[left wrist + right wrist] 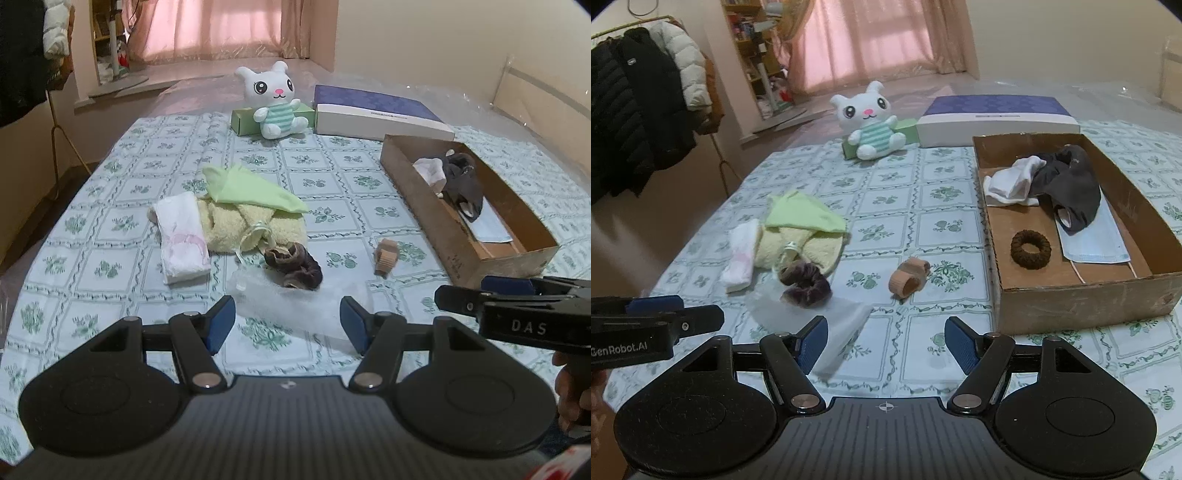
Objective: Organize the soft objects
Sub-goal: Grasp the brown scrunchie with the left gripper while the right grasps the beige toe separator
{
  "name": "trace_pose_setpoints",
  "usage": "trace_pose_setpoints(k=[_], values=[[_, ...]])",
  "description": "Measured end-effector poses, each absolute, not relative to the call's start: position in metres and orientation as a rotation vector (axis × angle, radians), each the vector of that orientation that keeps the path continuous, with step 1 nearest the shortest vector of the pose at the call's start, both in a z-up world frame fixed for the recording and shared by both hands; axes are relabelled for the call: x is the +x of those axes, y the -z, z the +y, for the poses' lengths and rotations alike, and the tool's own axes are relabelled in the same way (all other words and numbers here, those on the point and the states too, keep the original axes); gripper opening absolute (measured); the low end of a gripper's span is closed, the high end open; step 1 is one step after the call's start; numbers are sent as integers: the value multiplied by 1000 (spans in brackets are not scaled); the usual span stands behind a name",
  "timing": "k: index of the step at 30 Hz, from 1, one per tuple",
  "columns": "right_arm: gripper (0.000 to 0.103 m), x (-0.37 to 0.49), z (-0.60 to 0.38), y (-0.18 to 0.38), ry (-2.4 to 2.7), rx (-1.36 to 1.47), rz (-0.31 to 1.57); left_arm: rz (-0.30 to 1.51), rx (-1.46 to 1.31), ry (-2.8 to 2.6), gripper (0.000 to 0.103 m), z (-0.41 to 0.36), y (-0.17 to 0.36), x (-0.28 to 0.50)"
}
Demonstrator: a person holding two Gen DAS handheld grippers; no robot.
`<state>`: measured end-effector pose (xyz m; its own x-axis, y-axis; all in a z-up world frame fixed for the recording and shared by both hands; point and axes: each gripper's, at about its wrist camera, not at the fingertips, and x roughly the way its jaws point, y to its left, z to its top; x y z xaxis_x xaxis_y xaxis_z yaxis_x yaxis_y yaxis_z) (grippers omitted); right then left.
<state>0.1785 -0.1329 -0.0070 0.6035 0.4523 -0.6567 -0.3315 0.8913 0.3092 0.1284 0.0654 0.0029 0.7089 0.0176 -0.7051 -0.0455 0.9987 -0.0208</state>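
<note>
Both the left gripper [287, 325] and right gripper [885, 342] hover spread and empty, since the scrunchie [805, 282] at eleven o'clock awaits the box [1071, 295]

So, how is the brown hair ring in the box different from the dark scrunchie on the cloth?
The hair ring lies flat inside the cardboard box, a neat round loop; the scrunchie lies outside on the tablecloth, crumpled and ruffled on clear plastic. The ring looks knitted, the scrunchie velvety. Both are dark soft hair bands.
</note>
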Motion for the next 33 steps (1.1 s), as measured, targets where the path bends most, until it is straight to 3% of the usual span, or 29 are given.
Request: trace_pose_setpoints(k=[17, 24, 27, 31, 33], values=[[41, 224, -93, 44, -341, 149, 808, 794, 19, 11, 59, 73, 36, 197], [39, 239, -77, 64, -275, 138, 823, 794, 22, 18, 59, 78, 47, 217], [39, 245, -74, 70, -243, 142, 823, 799, 8, 26, 52, 80, 51, 224], [38, 252, -72, 76, -228, 150, 817, 808, 9, 35, 51, 79, 56, 230], [26, 254, -72, 78, -222, 139, 809, 813, 8, 40, 51, 77, 59, 232]])
